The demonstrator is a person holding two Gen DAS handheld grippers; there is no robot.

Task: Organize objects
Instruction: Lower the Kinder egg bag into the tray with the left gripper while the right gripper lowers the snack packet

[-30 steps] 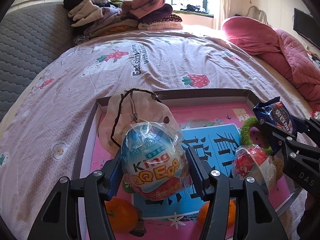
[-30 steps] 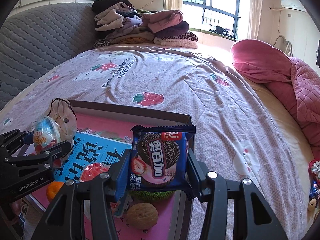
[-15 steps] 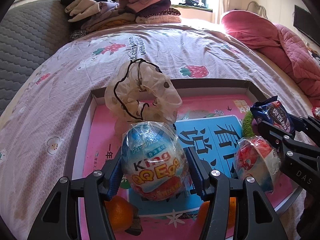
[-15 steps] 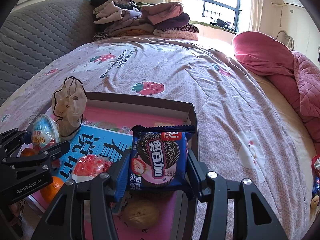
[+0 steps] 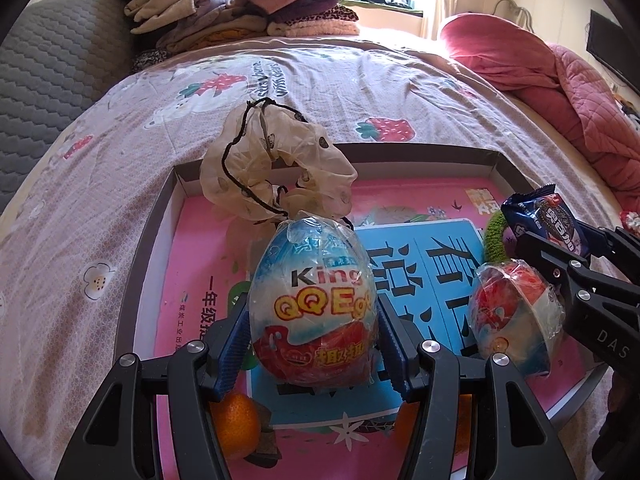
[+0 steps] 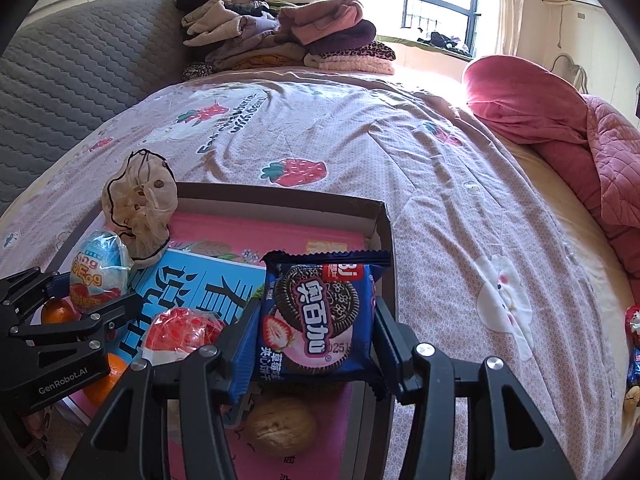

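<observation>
My left gripper (image 5: 314, 344) is shut on a wrapped toy egg (image 5: 314, 304) and holds it over the shallow box (image 5: 420, 152) on the bed. My right gripper (image 6: 314, 336) is shut on a blue cookie packet (image 6: 316, 320) above the box's right side (image 6: 380, 216). In the box lie a beige scrunchie (image 5: 276, 168), a blue and pink book (image 5: 424, 264), a second wrapped egg (image 5: 512, 320), oranges (image 5: 236, 428), a walnut (image 6: 280, 426) and a green knitted item (image 5: 494, 236). The egg in my left gripper also shows in the right wrist view (image 6: 98, 270).
The box sits on a strawberry-print bedsheet (image 5: 300, 76). Folded clothes (image 5: 240, 12) are stacked at the bed's far end. A pink quilt (image 5: 540, 64) lies at the right. Small wrapped items (image 6: 632, 340) lie on the bed at the far right.
Both grippers moved forward and lower over the box with their loads. The scrunchie now stands fuller in view behind the egg.
</observation>
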